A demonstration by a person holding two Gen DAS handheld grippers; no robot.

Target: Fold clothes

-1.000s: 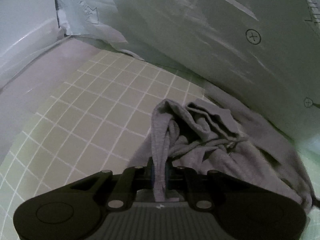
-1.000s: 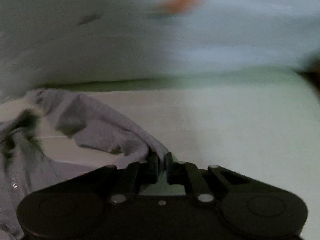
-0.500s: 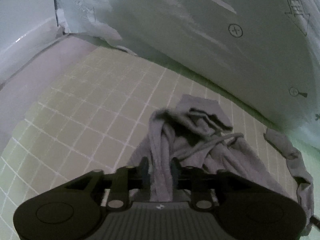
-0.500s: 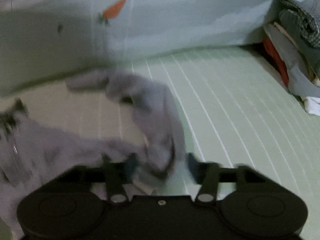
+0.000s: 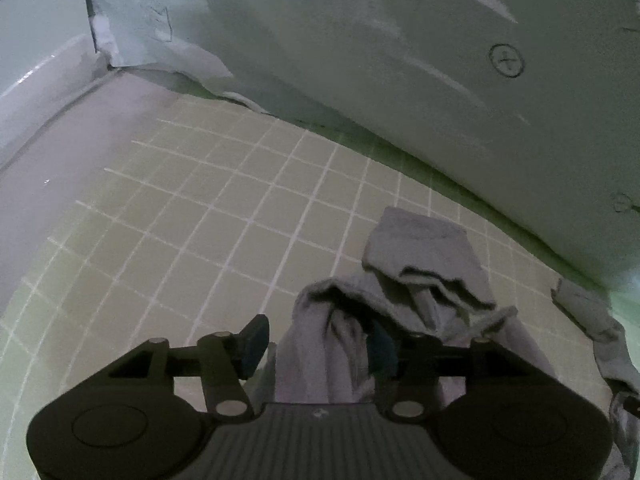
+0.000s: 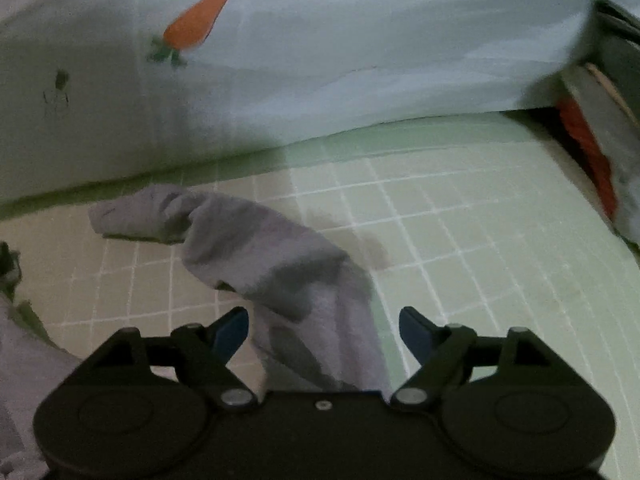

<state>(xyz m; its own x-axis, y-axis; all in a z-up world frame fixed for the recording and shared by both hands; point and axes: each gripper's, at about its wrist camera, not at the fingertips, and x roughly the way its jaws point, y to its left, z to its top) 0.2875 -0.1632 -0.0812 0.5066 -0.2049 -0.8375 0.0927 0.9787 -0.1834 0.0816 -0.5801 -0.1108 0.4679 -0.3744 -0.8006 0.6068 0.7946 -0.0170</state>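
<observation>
A grey garment (image 5: 424, 280) lies crumpled on a green gridded mat (image 5: 224, 216). My left gripper (image 5: 316, 346) is open, its jaws wide apart on either side of a bunched fold of the cloth. In the right wrist view a sleeve-like part of the same grey garment (image 6: 256, 240) stretches across the mat (image 6: 460, 232). My right gripper (image 6: 324, 326) is open, with the cloth lying loose between its jaws. Neither gripper pinches the fabric.
A pale sheet-covered wall (image 5: 400, 60) rises close behind the mat. It carries a carrot print (image 6: 196, 24) in the right wrist view. A stack of folded items with a red piece (image 6: 596, 152) stands at the far right. A smooth pale surface (image 5: 52, 140) borders the mat on the left.
Both grippers were shut on the grey garment one second ago and have opened, letting the cloth drop onto the mat. The right gripper swung right, bringing the stack into view.
</observation>
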